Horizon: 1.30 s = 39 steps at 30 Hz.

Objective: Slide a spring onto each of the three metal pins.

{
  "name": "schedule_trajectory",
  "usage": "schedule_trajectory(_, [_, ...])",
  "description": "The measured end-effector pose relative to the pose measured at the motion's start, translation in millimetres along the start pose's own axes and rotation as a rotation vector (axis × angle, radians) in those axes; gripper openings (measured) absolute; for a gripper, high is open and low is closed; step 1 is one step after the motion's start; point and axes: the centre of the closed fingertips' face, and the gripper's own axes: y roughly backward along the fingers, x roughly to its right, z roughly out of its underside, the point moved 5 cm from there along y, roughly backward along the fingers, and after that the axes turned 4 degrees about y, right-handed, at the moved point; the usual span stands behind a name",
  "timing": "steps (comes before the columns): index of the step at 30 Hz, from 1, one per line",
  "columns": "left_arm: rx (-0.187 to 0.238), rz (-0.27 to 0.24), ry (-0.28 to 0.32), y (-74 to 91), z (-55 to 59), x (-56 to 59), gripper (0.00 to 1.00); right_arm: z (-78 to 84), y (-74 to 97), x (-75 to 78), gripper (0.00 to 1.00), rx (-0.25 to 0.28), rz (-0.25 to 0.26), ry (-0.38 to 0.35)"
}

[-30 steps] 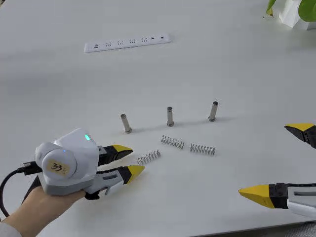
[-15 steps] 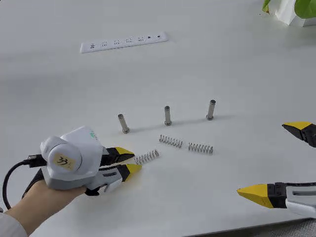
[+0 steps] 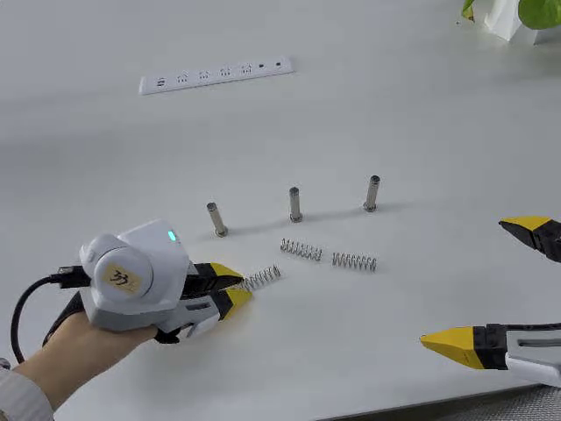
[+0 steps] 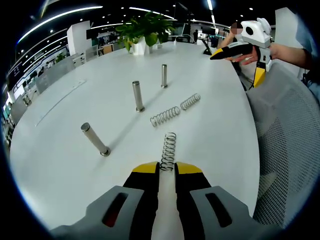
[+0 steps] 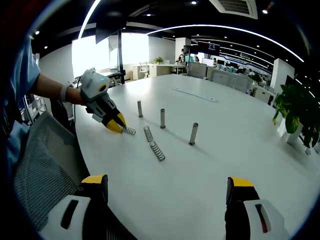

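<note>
Three metal pins stand upright in a row on the white table: left, middle and right. Three springs lie flat in front of them. My left gripper is at table level, its yellow-tipped jaws shut on the near end of the left spring; in the left gripper view that spring runs forward from between the fingertips. The other two springs lie loose, end to end. My right gripper hovers wide open at the right with nothing between its jaws, also seen as the right gripper.
A white power strip lies far back on the table. A potted plant stands at the back right corner. The table's front edge runs just below the right gripper. A mesh chair sits beside the table.
The left gripper's jaws have narrowed from a wide gap and closed on the end of the left spring. The right gripper has stayed open and in place.
</note>
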Motion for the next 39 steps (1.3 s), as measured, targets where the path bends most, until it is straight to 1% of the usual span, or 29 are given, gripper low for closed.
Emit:
schedule_trajectory(10, [0.003,-0.010,0.008,-0.7,-1.5,-0.2,0.08,1.0,-0.6,-1.6,0.98,-0.002,-0.001,-0.001])
schedule_trajectory(14, [0.011,-0.019,0.020,-0.8,-1.6,-0.7,0.08,1.6,-2.4,-2.9,0.98,-0.005,-0.004,-0.002])
schedule_trajectory(25, [0.030,-0.020,0.049,-0.6,-1.9,1.3,0.07,-2.0,-3.2,-3.2,0.98,0.003,-0.003,0.000])
schedule_trajectory(34, [0.059,-0.032,0.068,7.6,-2.4,5.4,0.07,-4.5,-1.2,-5.9,0.98,0.002,-0.006,0.006])
schedule_trajectory(36, [0.066,-0.035,0.063,10.1,-3.0,6.9,0.07,-5.2,-1.1,-6.8,0.98,0.001,-0.008,0.010])
schedule_trajectory(39, [0.074,-0.039,0.069,13.6,-3.2,6.5,0.07,-6.4,-2.5,-7.9,0.98,0.000,-0.015,0.013])
